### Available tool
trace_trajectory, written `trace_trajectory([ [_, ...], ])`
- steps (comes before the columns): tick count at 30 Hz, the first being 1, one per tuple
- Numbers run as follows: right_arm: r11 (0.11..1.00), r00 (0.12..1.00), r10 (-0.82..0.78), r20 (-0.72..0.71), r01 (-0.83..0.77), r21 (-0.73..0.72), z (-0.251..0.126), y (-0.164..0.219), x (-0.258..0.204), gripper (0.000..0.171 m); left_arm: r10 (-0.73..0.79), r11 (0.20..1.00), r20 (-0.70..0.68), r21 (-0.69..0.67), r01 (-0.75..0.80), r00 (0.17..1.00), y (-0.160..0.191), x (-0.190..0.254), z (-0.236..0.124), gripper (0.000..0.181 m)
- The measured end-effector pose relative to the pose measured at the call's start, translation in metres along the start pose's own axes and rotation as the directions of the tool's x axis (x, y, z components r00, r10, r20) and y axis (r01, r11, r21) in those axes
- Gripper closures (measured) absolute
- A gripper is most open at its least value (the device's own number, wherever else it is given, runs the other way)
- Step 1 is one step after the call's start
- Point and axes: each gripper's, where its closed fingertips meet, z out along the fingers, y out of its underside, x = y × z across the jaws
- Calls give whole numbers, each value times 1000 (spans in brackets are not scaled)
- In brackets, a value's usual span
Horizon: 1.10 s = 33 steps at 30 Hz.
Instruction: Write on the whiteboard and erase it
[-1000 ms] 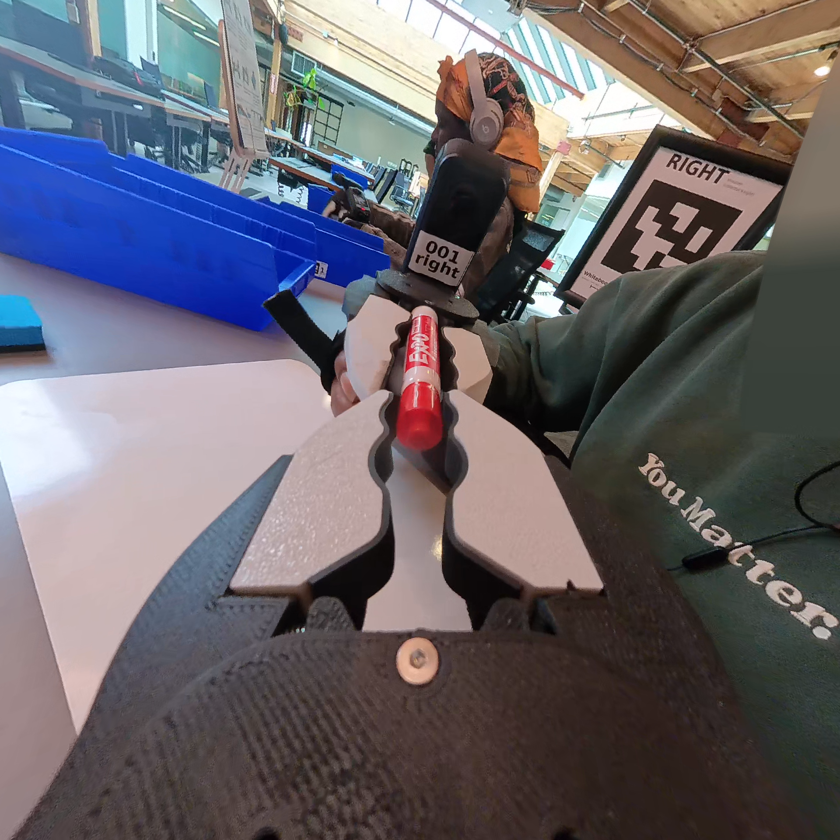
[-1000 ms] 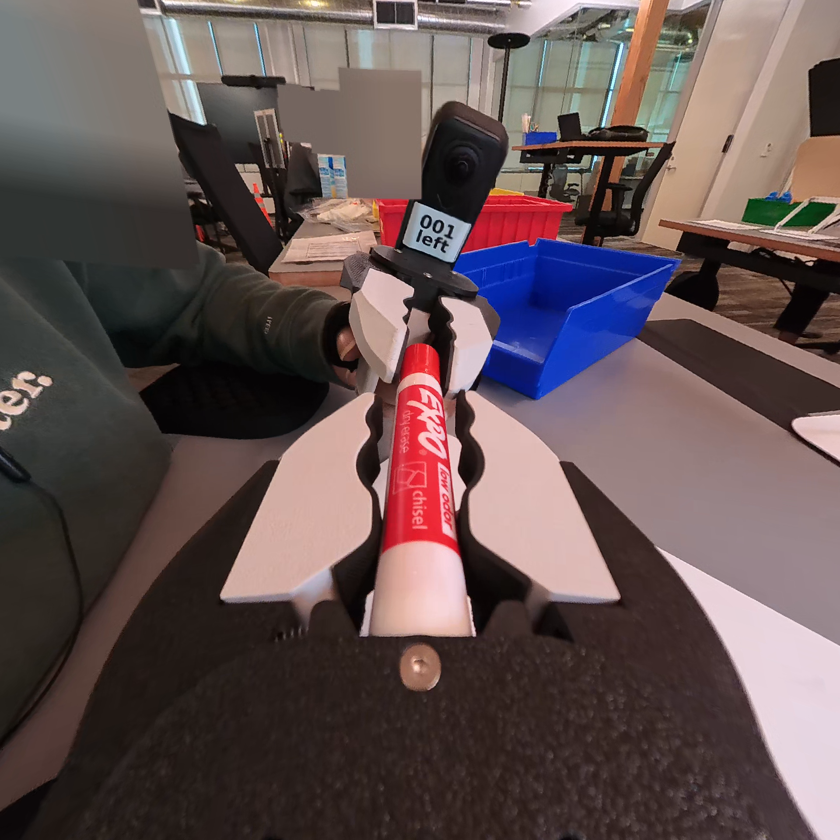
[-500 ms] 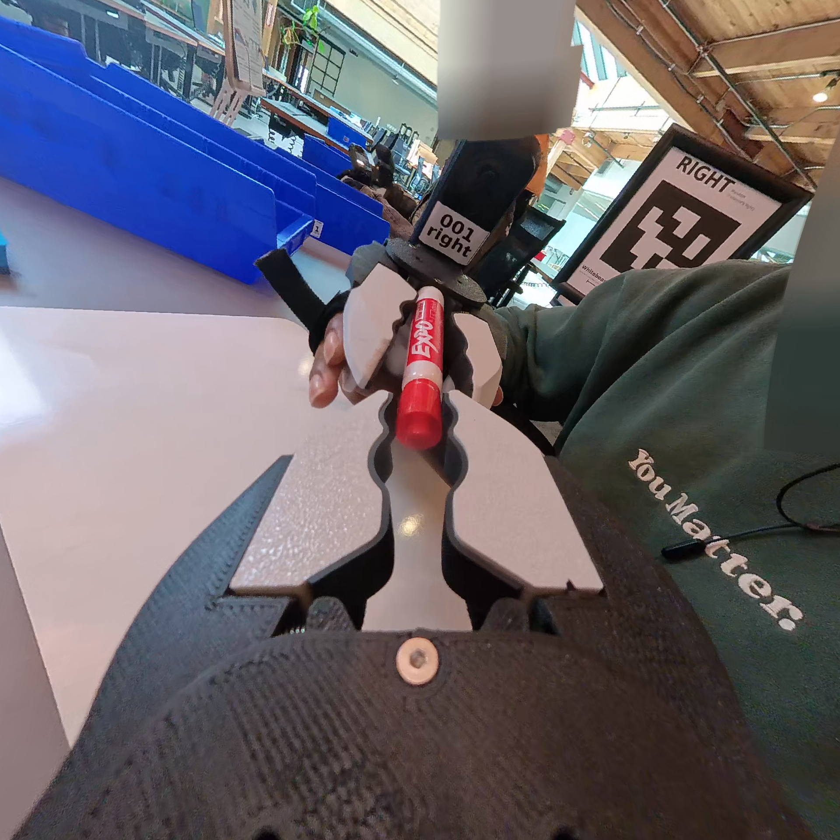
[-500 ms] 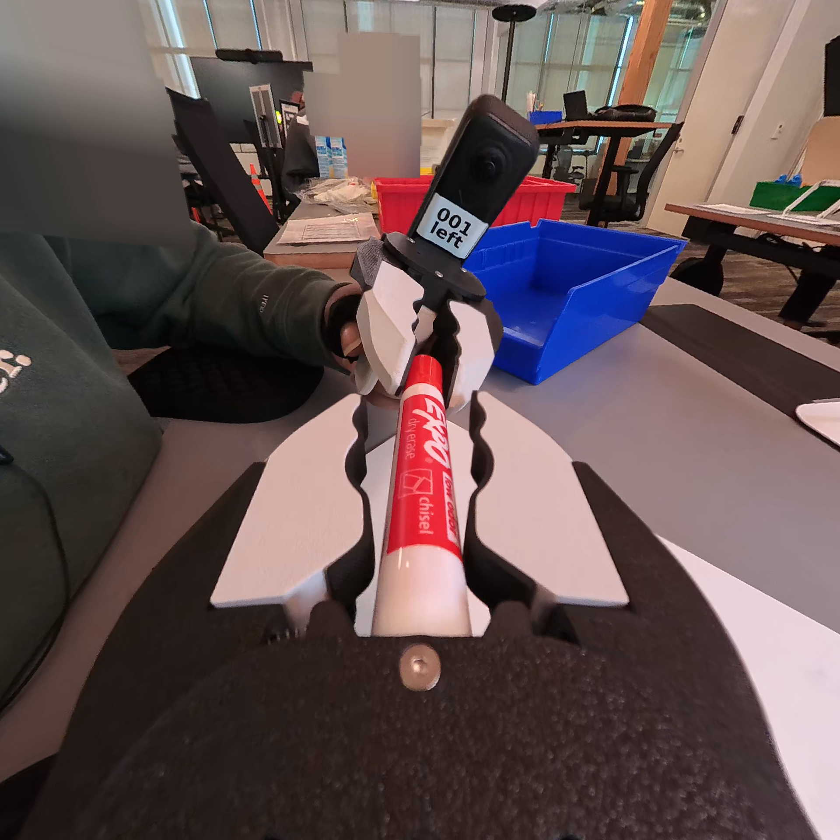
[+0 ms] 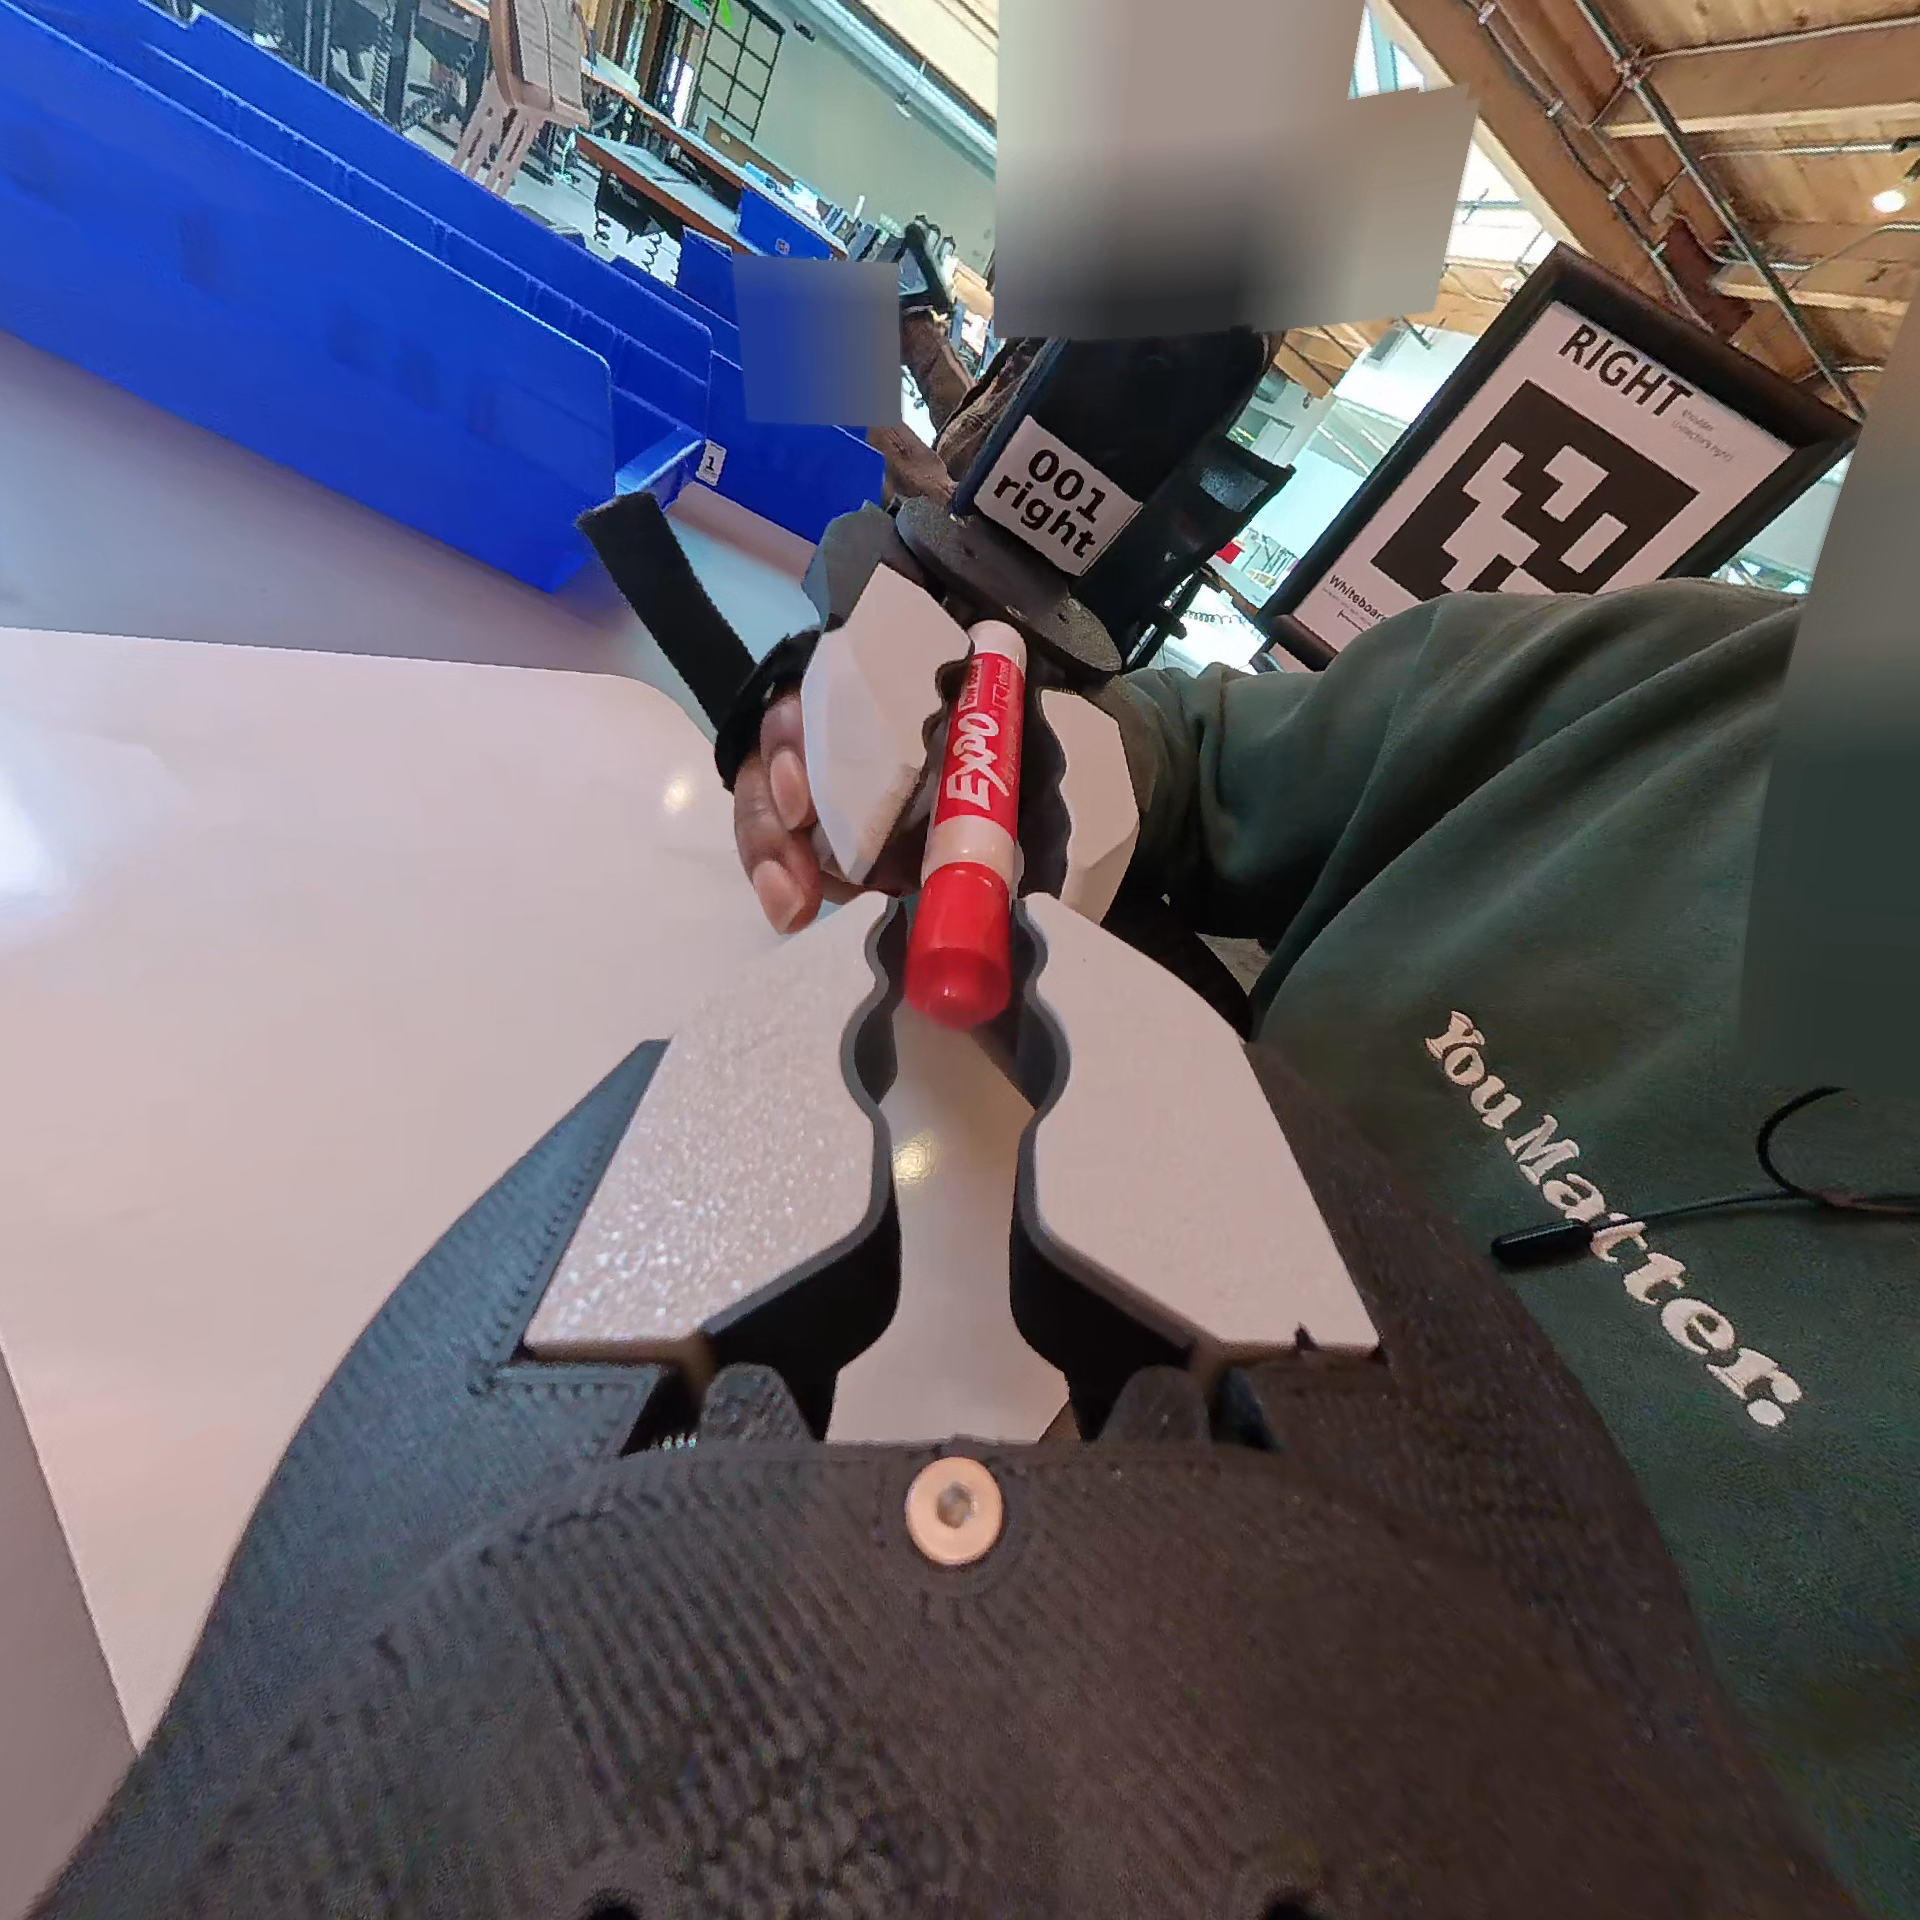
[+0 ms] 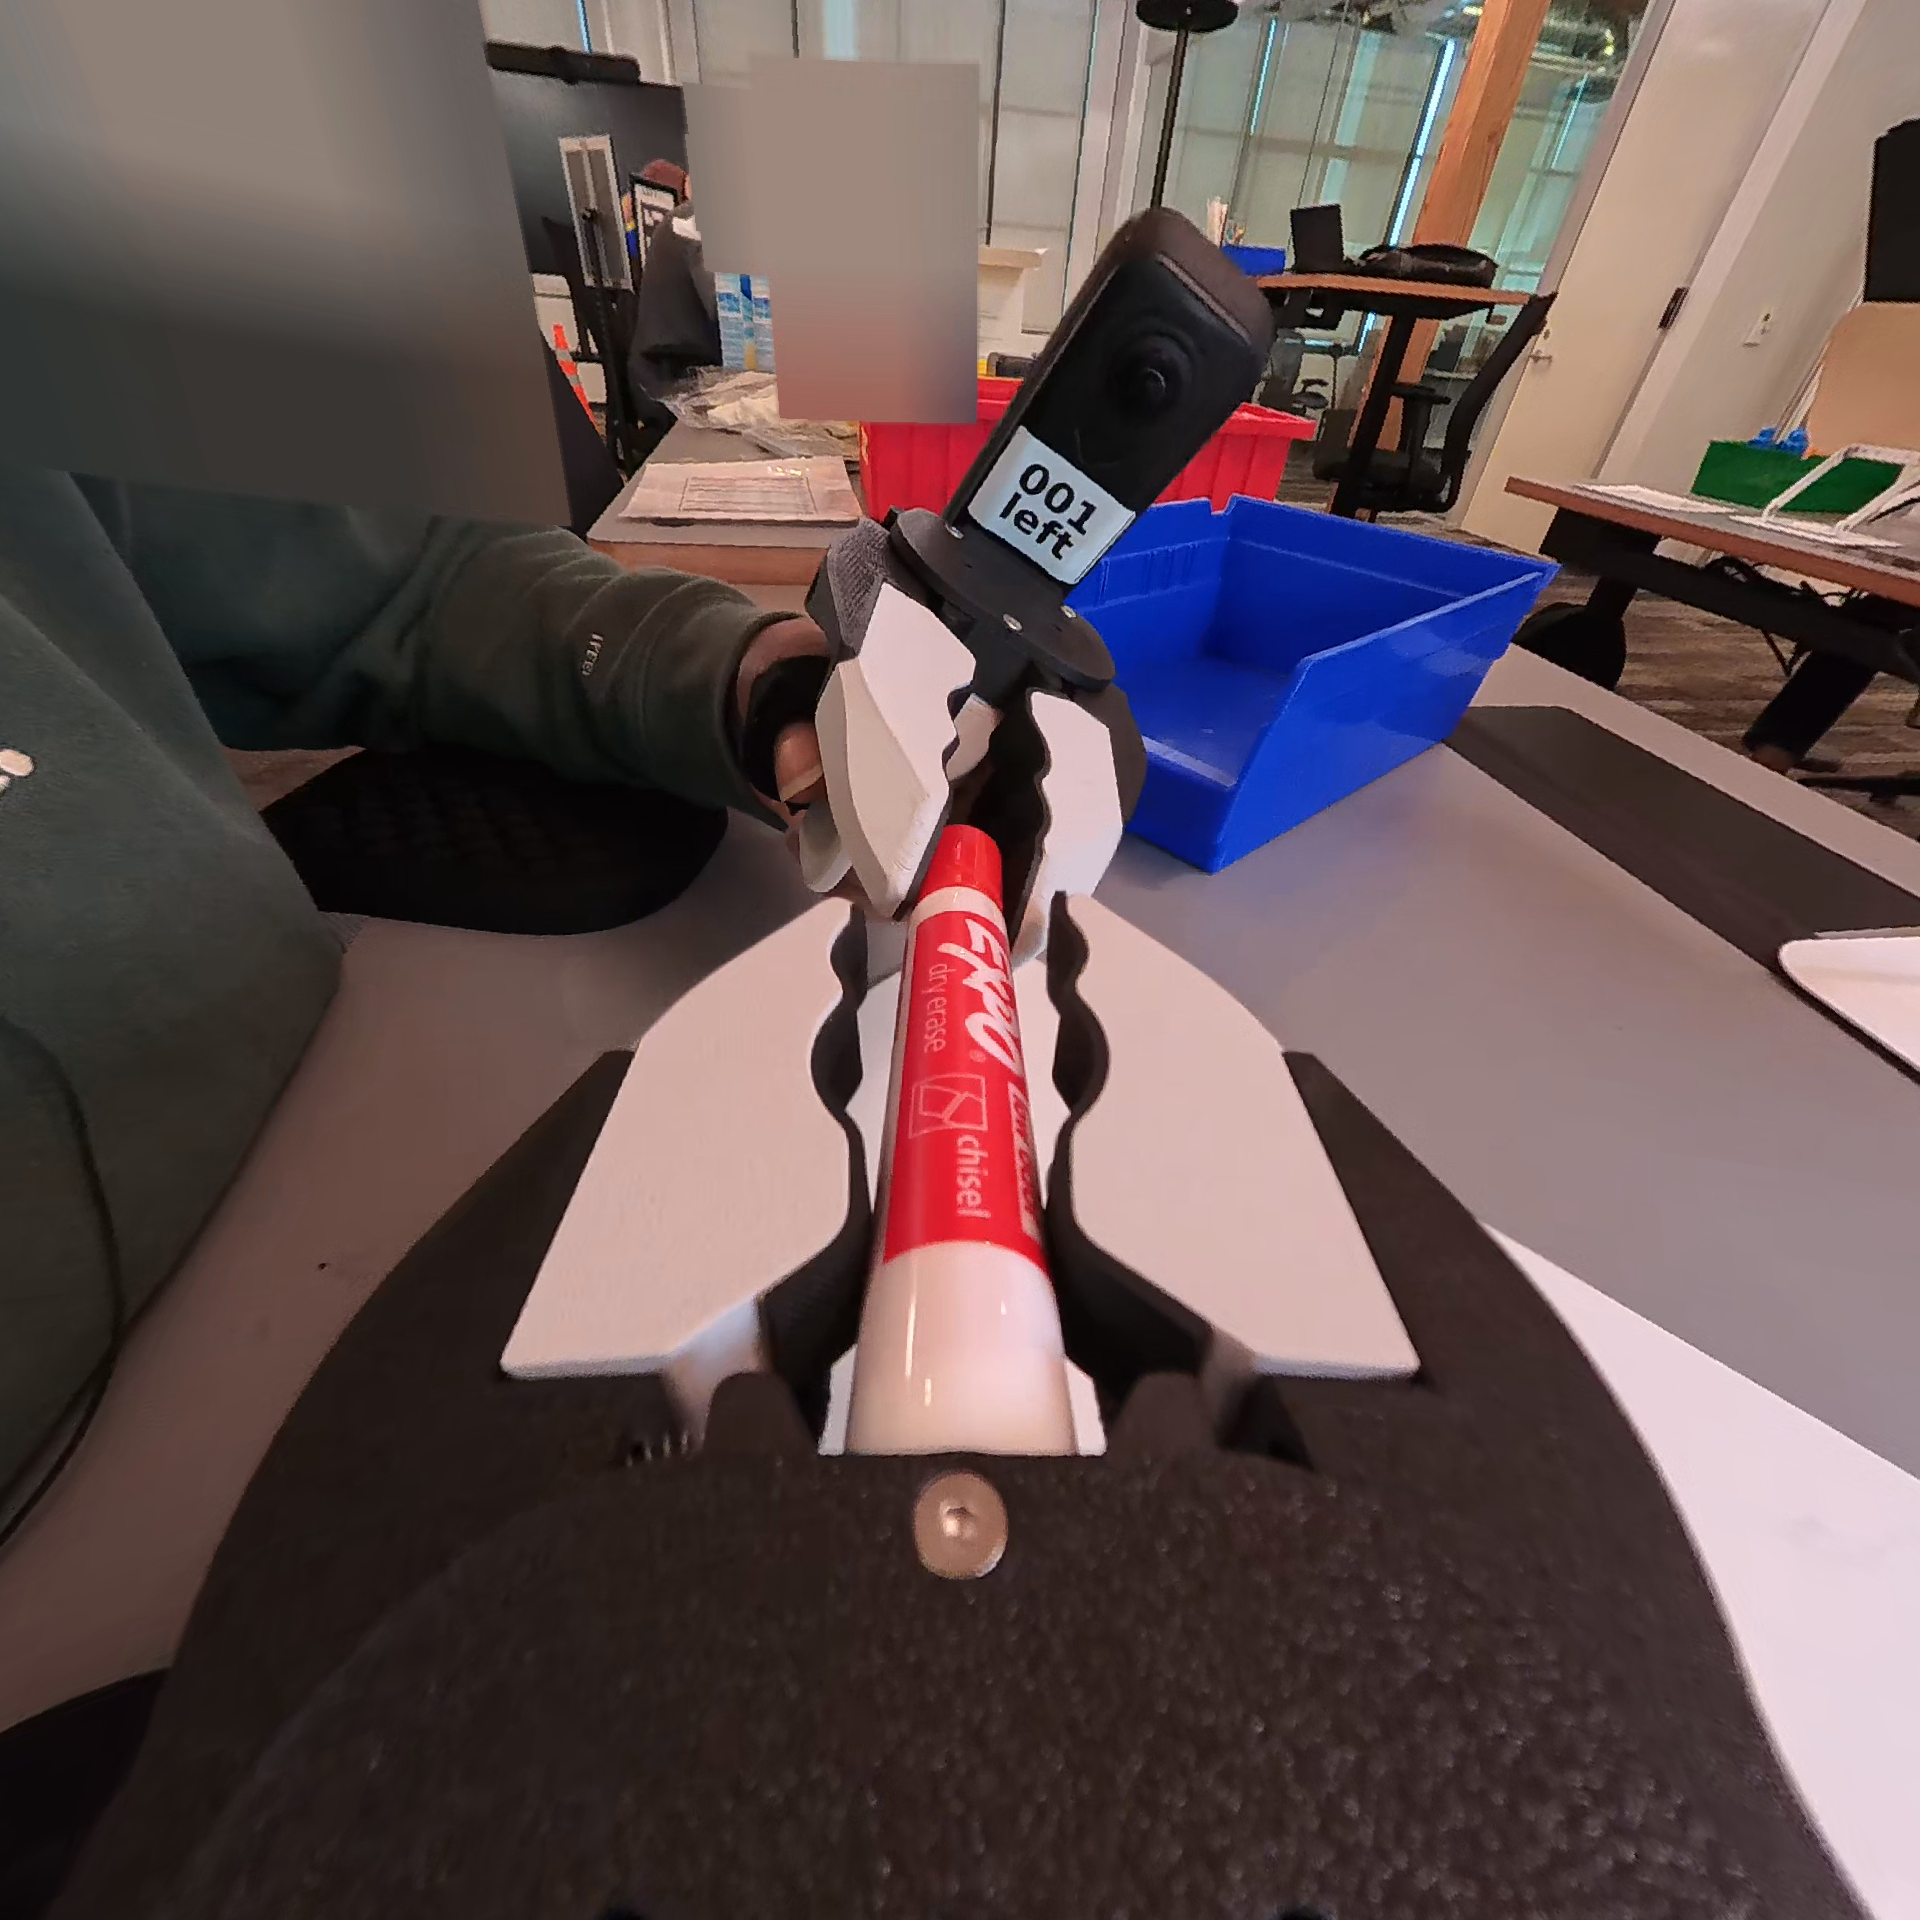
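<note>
Red-capped and white-barrelled, the dry-erase marker (image 6: pixel 961 1132) lies lengthwise in the channel between the right gripper's (image 6: pixel 951 935) two white fingers, which are clamped on its barrel; the butt end sits back by the black body and the cap points forward past the fingertips. The left gripper (image 5: pixel 954 940) faces it head-on, and the red cap (image 5: pixel 958 951) reaches in between its fingertips. Those jaws stand narrowly apart around the cap; whether the wavy inner edges actually touch it is hard to judge from either view, though a thin gap shows on each side in the left wrist view.

Below the left gripper's jaws lies the white whiteboard (image 5: pixel 312 935) with rounded corners, flat on the grey tabletop (image 6: pixel 1455 1039). A hand (image 5: pixel 777 821) wraps the right gripper's handle just behind its fingers, with a black strap (image 5: pixel 675 613) at the wrist. A green sweatshirt sleeve (image 5: pixel 1455 831) fills the space to the right of the jaws. Beyond them to the left run long blue plastic bins (image 5: pixel 312 343); in the right wrist view an open blue bin (image 6: pixel 1299 665) stands past the left gripper, with a red bin (image 6: pixel 914 468) behind. A black-framed marker sign (image 5: pixel 1538 488) stands far right.

The marker's tip is hidden under the cap.
</note>
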Motion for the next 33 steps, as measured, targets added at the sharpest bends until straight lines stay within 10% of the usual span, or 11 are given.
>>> trace_trajectory([
  [17,996,996,82,29,-83,19,-1,-3,2,140,64,997,16,29,-64,998,-4,2,-3,162],
  [21,981,990,118,-72,-105,166,-56,-32,38,141,-20,981,139,195,-8,990,-15,-24,-71,163],
  [33,992,995,84,-55,-89,-93,-33,15,37,137,136,981,281,94,-168,950,1,-22,-79,162],
])
